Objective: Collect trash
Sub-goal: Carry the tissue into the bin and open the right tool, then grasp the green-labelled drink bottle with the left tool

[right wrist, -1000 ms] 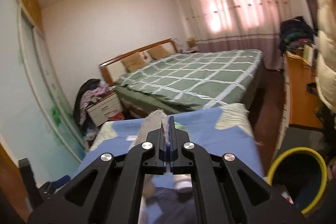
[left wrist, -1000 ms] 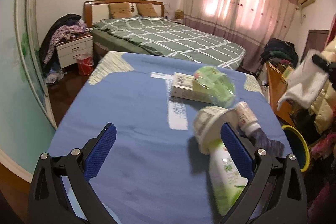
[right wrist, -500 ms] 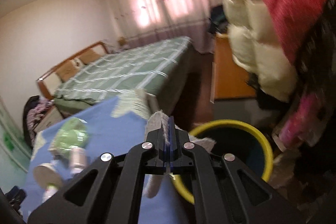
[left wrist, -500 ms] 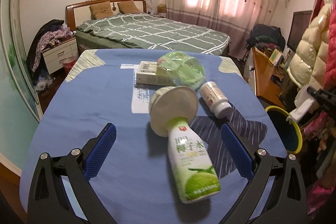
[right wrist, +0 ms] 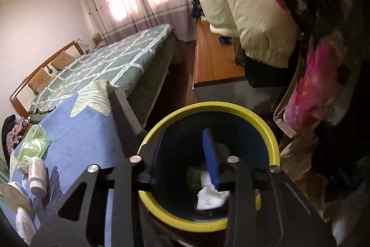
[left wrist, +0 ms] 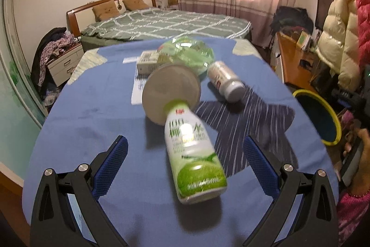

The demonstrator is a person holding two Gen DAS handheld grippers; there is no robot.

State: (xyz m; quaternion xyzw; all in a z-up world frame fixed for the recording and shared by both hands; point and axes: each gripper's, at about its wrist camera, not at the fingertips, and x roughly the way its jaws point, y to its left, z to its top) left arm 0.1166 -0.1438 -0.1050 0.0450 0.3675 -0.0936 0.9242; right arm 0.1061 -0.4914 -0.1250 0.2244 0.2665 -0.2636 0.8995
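Blue-clothed counter (left wrist: pixel 92 122) carries a green bottle (left wrist: pixel 192 154); left tool (left wrist: pixel 185 161) gapes wide around it, right tool (right wrist: pixel 186 154) spread empty over the bin (right wrist: pixel 231 108).

Left tongs (left wrist: pixel 185 160): matte black forked frame, triangular cut-outs, silver round screws on each arm, blue knurled pads (left wrist: pixel 110 164). Right tongs (right wrist: pixel 185 155): same black frame, four silver screws, blue pads (right wrist: pixel 211 157). Person's right hand (left wrist: pixel 359 152): bare skin, with a pink patterned sleeve (left wrist: pixel 351 212).
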